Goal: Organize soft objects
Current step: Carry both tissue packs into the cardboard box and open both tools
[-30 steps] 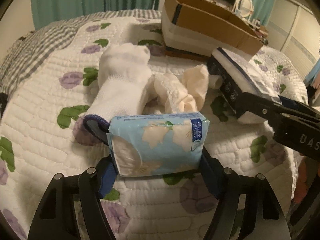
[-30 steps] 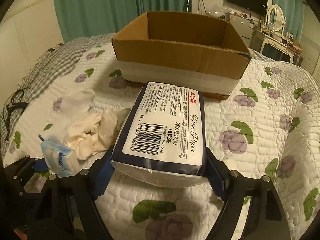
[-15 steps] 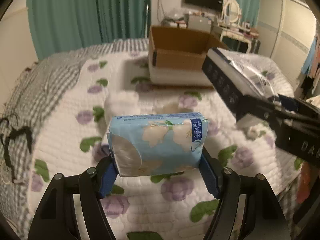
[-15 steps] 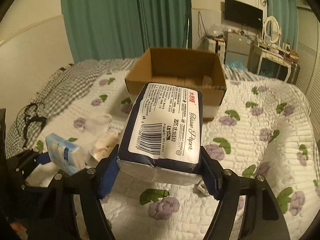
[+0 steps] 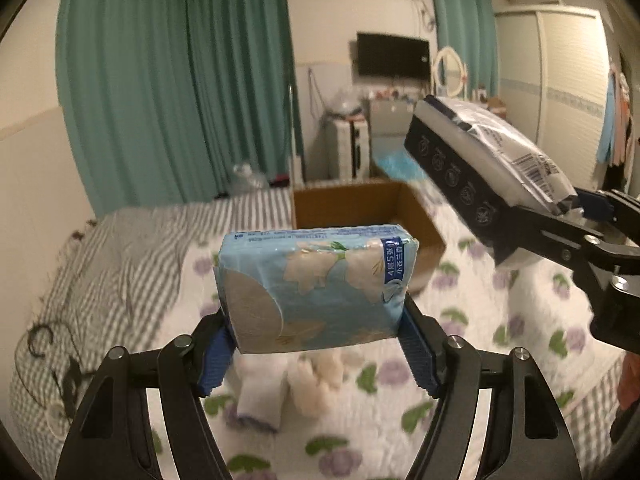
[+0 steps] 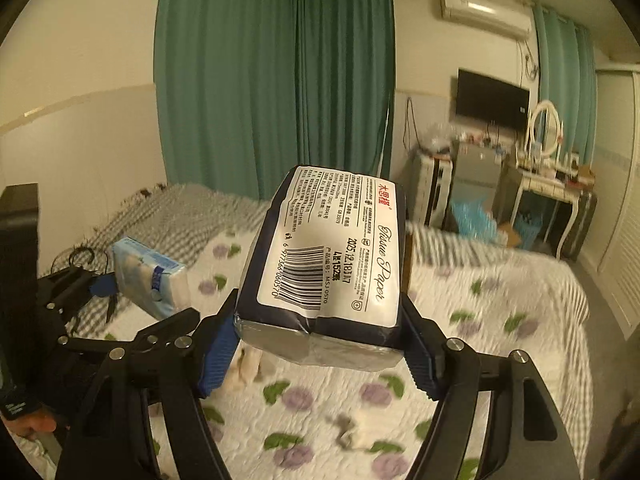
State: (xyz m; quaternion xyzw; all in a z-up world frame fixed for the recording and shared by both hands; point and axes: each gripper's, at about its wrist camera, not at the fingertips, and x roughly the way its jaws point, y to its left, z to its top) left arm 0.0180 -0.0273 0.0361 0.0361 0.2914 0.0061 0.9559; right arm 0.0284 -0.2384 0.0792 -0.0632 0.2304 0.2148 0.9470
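Note:
My left gripper is shut on a light blue tissue pack and holds it high above the bed; the pack also shows in the right wrist view. My right gripper is shut on a dark navy tissue paper pack with a white barcode label, also raised; that pack shows at the right of the left wrist view. The open cardboard box sits on the bed beyond the blue pack. A white sock and cream cloth lie on the quilt below.
The bed has a white floral quilt and a grey checked blanket. Teal curtains, a TV, a dresser and a wardrobe stand beyond the bed. A small crumpled scrap lies on the quilt.
Both grippers have risen well above the bed with their packs still held. The box, sock and cloth now look smaller and lower in view.

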